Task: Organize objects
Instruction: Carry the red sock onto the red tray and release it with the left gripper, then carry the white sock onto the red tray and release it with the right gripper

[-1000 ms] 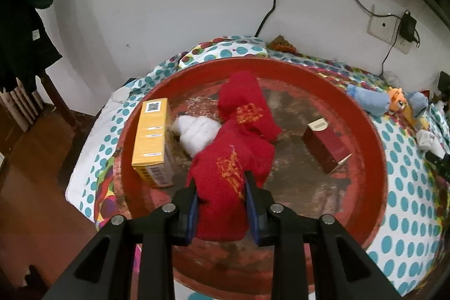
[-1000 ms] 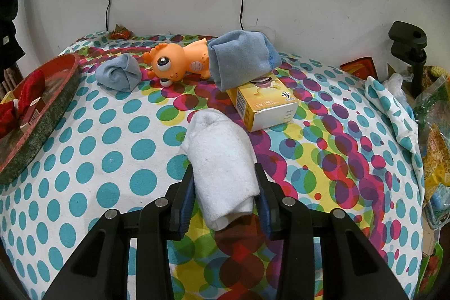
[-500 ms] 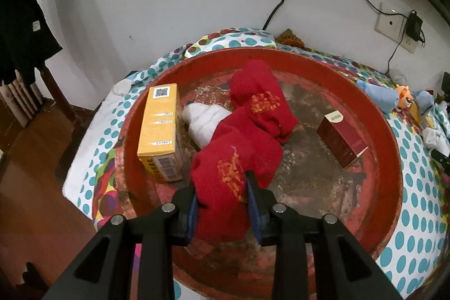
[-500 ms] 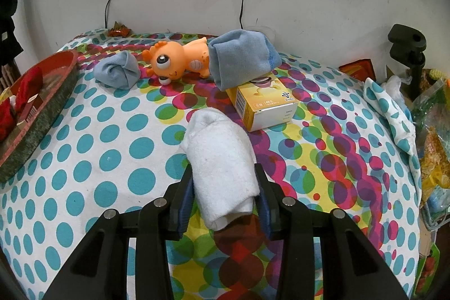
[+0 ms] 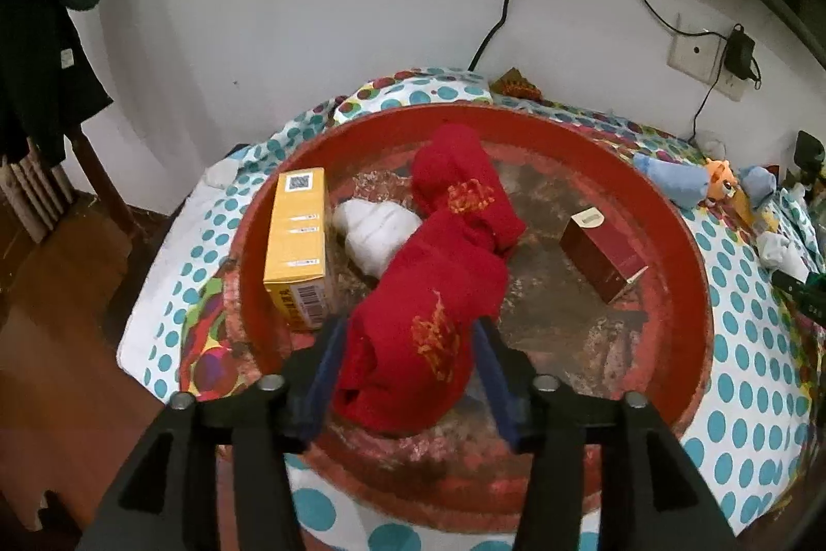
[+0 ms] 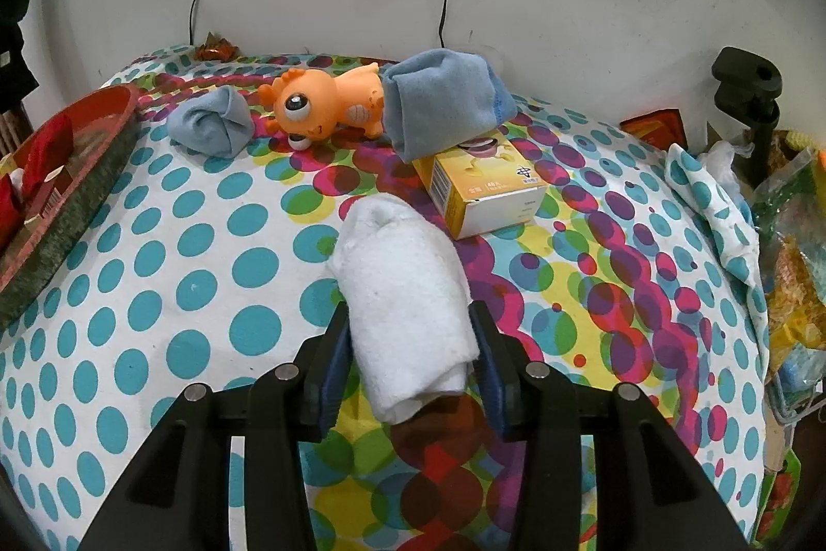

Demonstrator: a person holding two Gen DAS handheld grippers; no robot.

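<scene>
A rolled red sock lies in the round red tray, against a second red sock. My left gripper straddles it; its jaws are opening and the pads stand just off the sock's sides. In the right wrist view a rolled white sock lies on the dotted cloth between the pads of my right gripper. Those jaws are starting to open, and the pads still touch the sock on both sides.
The tray also holds a yellow box, a white sock and a dark red box. On the cloth lie an orange toy, two blue socks and a yellow-white box. Bags crowd the right edge.
My left gripper's jaws have spread apart and let go of the red sock, which now rests in the tray. The right gripper and white sock have stayed put.
</scene>
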